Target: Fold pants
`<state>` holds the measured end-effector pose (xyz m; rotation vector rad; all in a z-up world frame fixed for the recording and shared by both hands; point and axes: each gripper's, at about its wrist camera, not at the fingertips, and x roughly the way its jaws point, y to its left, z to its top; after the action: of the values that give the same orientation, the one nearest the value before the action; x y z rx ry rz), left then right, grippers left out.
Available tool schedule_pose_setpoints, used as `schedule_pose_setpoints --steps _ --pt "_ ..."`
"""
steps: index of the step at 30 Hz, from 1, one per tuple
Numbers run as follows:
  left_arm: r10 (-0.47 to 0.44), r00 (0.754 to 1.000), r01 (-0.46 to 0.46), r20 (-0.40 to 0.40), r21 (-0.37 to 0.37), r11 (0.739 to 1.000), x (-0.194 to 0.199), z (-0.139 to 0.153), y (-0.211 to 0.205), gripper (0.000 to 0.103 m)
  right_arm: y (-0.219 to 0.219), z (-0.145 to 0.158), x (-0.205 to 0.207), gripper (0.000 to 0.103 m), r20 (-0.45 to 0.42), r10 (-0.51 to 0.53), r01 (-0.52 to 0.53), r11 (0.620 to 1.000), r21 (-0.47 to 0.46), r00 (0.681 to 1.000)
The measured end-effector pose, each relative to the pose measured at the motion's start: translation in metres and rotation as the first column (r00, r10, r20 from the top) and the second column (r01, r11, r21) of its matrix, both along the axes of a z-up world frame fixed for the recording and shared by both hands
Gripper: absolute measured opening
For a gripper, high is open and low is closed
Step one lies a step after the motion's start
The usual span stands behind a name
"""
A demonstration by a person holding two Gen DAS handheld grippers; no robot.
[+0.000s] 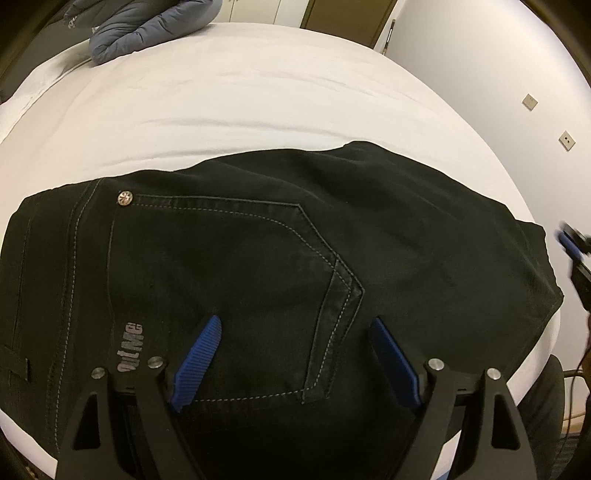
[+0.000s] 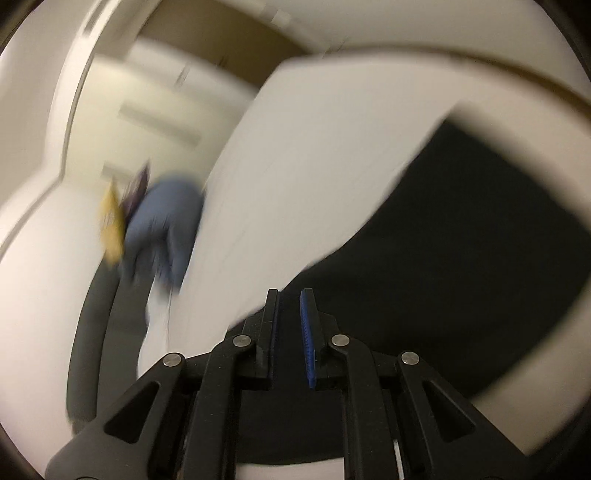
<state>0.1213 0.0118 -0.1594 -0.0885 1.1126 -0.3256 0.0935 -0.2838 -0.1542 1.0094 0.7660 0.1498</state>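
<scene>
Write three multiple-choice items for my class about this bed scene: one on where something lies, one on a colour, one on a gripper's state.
1. Where is the blue jacket?
A. on the far part of the bed
B. on top of the pants
C. between the left gripper's pads

2. What colour are the pants?
A. white
B. black
C. red

3. How does the left gripper stand?
A. shut on the pants
B. shut on the jacket
C. open over the pants

Key:
1 A: it lies on the white bed, beyond the pants.
2 B: the cloth is black with pale stitching.
3 C: its blue pads stand wide apart, holding nothing.
</scene>
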Motion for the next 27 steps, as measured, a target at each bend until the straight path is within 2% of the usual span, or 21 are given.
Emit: schedule_pose_setpoints --steps 2,4,5,6,7,8,10,11,13,15,16,17,18,19,20,22,25,27 --pt "-0.009 1.000 0.009 0.001 0.010 1.000 0.000 -0.002 -0.004 0.090 0.019 -0.025 0.025 0.011 -0.018 0.057 -0.056 0.997 0.058 0.998" --pt "-0.013 1.000 0.013 0.002 0.023 1.000 0.001 -0.002 -0.008 0.090 0.028 -0.061 0.050 0.011 -0.092 0.105 -0.095 0.990 0.108 0.990" --pt "-0.013 1.000 0.013 0.002 0.021 1.000 0.001 -0.002 -0.009 0.090 0.024 -0.076 0.054 0.011 -0.151 0.078 -0.065 0.994 0.091 0.985" --pt "-0.014 1.000 0.014 0.002 0.016 1.000 0.001 -0.002 -0.009 0.090 0.015 -0.086 0.059 0.010 -0.164 0.056 -0.040 0.994 0.097 0.985" --pt "-0.016 1.000 0.016 0.003 0.009 1.000 0.000 -0.002 -0.008 0.090 0.000 -0.094 0.058 0.006 -0.135 0.026 -0.007 0.990 0.140 0.990" --pt "-0.017 1.000 0.017 0.005 0.002 1.000 0.000 -0.003 -0.008 0.090 -0.019 -0.096 0.052 0.004 -0.125 -0.035 0.053 0.987 0.149 0.992" --pt "-0.021 1.000 0.021 0.011 -0.004 1.000 -0.002 -0.003 -0.004 0.090 -0.064 -0.096 0.034 0.001 -0.121 -0.203 0.220 0.963 0.157 0.972" --pt "-0.022 1.000 0.022 0.013 -0.003 1.000 -0.002 -0.003 -0.004 0.090 -0.088 -0.098 0.021 0.001 -0.119 -0.288 0.306 0.934 0.185 0.950" --pt "-0.021 1.000 0.021 0.017 -0.003 1.000 -0.003 -0.003 -0.006 0.091 -0.141 -0.097 -0.012 0.000 -0.125 -0.457 0.473 0.860 0.191 0.881" --pt "-0.018 1.000 0.018 0.019 -0.010 1.000 -0.005 -0.002 0.002 0.092 -0.174 -0.086 -0.035 0.000 -0.108 -0.535 0.546 0.827 0.136 0.838" --pt "-0.015 1.000 0.015 0.020 -0.010 1.000 -0.006 -0.002 0.002 0.092 -0.188 -0.075 -0.045 0.000 -0.103 -0.571 0.579 0.812 0.076 0.814" --pt "-0.012 1.000 0.012 0.022 -0.012 1.000 -0.006 -0.002 0.003 0.092 -0.197 -0.061 -0.060 0.001 -0.105 -0.623 0.626 0.780 -0.006 0.775" --pt "-0.006 1.000 0.007 0.024 -0.019 1.000 -0.006 -0.001 0.004 0.092 -0.203 -0.053 -0.074 0.005 -0.100 -0.659 0.659 0.751 -0.037 0.745" --pt "0.000 1.000 0.000 0.026 -0.025 1.000 -0.007 0.000 0.006 0.092 -0.206 -0.045 -0.090 0.007 -0.073 -0.675 0.677 0.736 0.005 0.734" --pt "0.011 1.000 -0.010 0.029 -0.029 1.000 -0.008 0.001 0.008 0.092 -0.203 -0.040 -0.099 0.007 -0.043 -0.657 0.658 0.751 0.058 0.753" --pt "0.042 0.998 -0.041 0.037 -0.029 0.999 -0.007 0.006 0.010 0.092 -0.175 -0.028 -0.099 0.007 0.009 -0.557 0.553 0.827 0.096 0.831" --pt "0.067 0.995 -0.063 0.077 -0.052 0.997 -0.016 0.020 0.002 0.092 -0.094 -0.032 -0.073 0.007 0.058 -0.293 0.280 0.944 0.175 0.954" --pt "0.054 0.992 -0.046 0.114 -0.070 0.997 -0.021 0.032 -0.013 0.092 -0.036 -0.048 -0.053 0.007 0.042 -0.127 0.116 0.972 0.202 0.991"
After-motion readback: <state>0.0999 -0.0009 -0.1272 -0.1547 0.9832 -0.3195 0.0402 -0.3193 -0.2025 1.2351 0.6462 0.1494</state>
